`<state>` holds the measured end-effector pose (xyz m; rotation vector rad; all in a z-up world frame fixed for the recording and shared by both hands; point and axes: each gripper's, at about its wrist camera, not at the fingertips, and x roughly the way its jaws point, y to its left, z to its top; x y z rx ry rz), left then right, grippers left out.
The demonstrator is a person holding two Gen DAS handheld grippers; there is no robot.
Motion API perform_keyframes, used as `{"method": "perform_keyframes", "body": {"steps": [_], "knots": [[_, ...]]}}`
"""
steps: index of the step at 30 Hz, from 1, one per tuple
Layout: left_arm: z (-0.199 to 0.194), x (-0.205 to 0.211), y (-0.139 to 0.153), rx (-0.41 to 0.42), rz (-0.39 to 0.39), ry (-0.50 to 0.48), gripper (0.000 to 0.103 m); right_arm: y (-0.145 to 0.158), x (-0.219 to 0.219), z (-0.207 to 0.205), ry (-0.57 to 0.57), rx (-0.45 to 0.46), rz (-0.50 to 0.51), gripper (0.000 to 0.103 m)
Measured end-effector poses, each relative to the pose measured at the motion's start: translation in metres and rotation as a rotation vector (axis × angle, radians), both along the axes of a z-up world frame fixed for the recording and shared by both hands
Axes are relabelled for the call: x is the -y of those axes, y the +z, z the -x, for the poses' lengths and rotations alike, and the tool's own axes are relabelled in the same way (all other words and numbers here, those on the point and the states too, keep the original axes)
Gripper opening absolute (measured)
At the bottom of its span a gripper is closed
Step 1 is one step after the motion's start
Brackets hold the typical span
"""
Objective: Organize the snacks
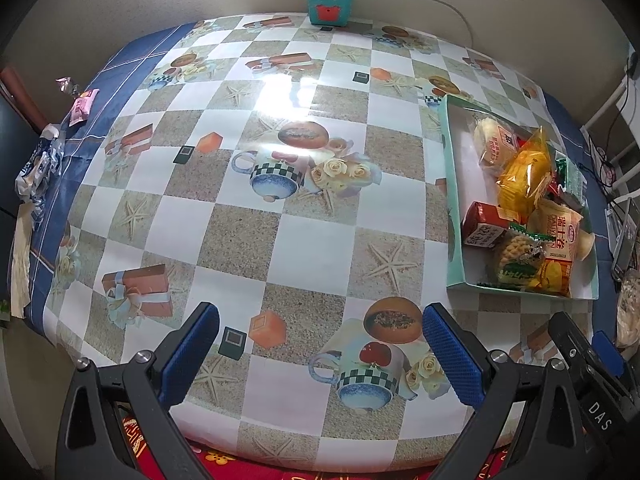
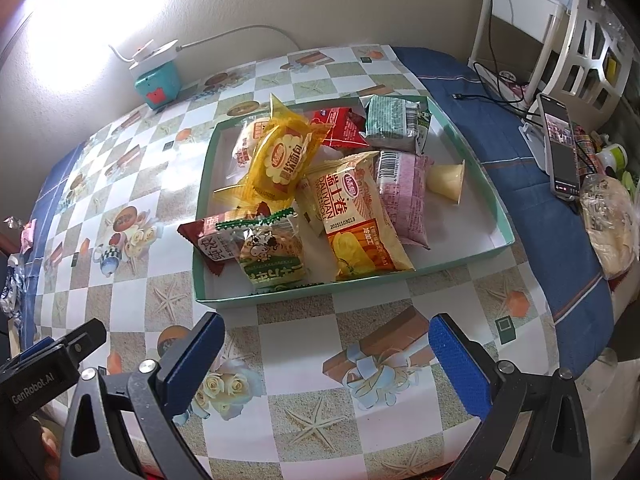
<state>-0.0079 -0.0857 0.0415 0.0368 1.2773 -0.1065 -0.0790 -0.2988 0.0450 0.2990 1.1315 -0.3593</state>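
The right claw [image 2: 326, 354] stands with its blue pads wide apart and nothing between them, hovering over bare patterned cloth at the near edge of the bench [image 2: 304, 412]. Just ahead of it, slightly to its left, sits the shallow green-rimmed tray [image 2: 466, 258] where the snacks are piled: a yellow biscuit pack [image 2: 280, 162], an orange Swiss-roll pack [image 2: 354, 216], a green-and-clear wafer pack [image 2: 272, 254], a dark red pack [image 2: 218, 246], a pink pack [image 2: 402, 196] and a small jelly cup [image 2: 446, 178] lying on its side toward the far right of the tray.

The left claw [image 1: 320, 354] is likewise spread open and empty, over the near edge of the same bench, with the tray well off to its right. Far to its left, on the blue border of the cloth, lie a pink wrapper [image 1: 84, 106] and some crumpled foil-like packaging [image 1: 38, 168]; whether those count as snacks to gather is unclear.

The likely trouble lies in the heap itself. The packs overlap and lean on one another, so closing on one may drag its neighbour or tip it over the low rim. The glossy film wrappers look slippery and puffed with air, so a shallow pinch could slide off. The tray seems light and might shift if nudged.
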Motion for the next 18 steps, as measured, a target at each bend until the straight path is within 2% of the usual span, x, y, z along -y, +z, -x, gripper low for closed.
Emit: {"method": "perform_keyframes", "body": {"steps": [14,18], "knots": [[-0.0015,-0.0032,-0.0025,-0.017,-0.014,0.022,0.101,-0.0019,-0.0007,-0.0005,0.005,-0.006,-0.002,0.103],[0.0003,-0.0035,0.0021,0.003,0.001,0.020,0.101,-0.0018,-0.0006,-0.0009,0.005,-0.006,-0.002,0.103]]}}
